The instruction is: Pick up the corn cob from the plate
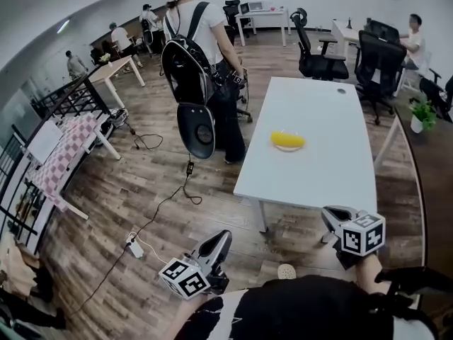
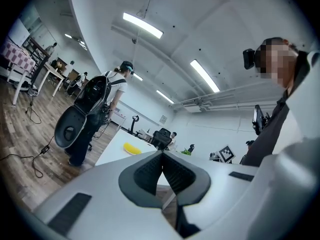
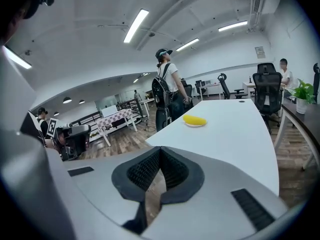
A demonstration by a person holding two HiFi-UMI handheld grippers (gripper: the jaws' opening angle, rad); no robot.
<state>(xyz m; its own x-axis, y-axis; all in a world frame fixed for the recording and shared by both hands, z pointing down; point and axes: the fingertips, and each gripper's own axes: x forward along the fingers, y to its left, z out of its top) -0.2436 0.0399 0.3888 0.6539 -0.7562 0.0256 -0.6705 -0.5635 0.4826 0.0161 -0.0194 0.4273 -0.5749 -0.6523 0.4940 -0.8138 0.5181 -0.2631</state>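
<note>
One plate (image 1: pixel 289 149), white table (image 1: pixel 318 179), seemingly wooden floor (image 1: pixel 141 190).

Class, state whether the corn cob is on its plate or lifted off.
On the plate: the corn cob lies across it on the white table.

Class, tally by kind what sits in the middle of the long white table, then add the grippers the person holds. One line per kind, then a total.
corn cob: 1
plate: 1
grippers: 2, the left gripper and the right gripper, both shut and empty
Total: 4
</note>
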